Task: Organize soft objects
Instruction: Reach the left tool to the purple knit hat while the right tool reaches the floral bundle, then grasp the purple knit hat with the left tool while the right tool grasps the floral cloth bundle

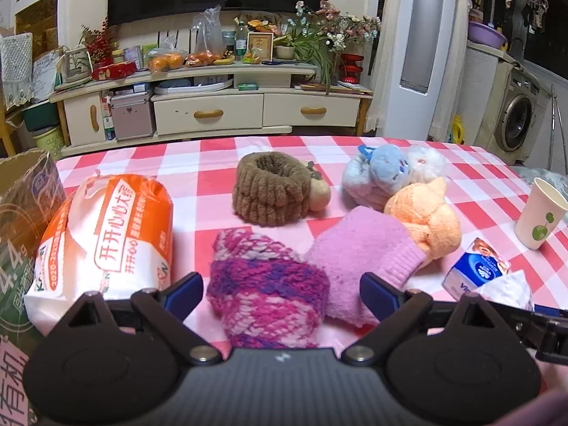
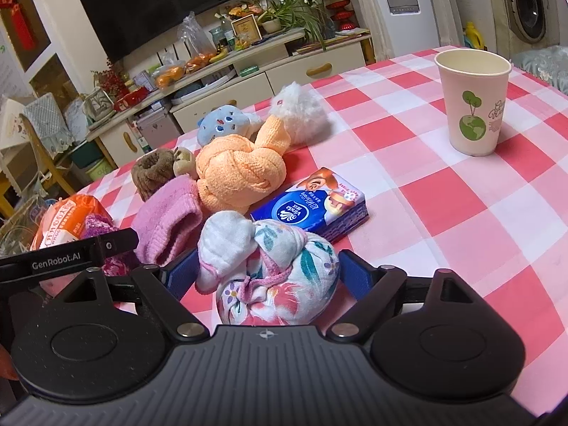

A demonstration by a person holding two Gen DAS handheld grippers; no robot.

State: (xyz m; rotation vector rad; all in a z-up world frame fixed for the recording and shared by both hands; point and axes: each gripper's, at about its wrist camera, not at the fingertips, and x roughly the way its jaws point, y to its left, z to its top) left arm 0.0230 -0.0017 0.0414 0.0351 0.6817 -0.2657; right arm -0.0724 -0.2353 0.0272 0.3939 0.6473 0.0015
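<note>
The left gripper stands spread around the near purple-pink knitted sock, which looks soft and light; take it at its thick middle. The right gripper flanks the floral cloth bundle, but I cannot tell if it presses.

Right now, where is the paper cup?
The paper cup stands upright on the checked tablecloth, far right in both views. It is apart from the soft toys, with the blue tissue pack its nearest neighbour.

Two low wrist views, close, tilted downward — sharing checked table
</note>
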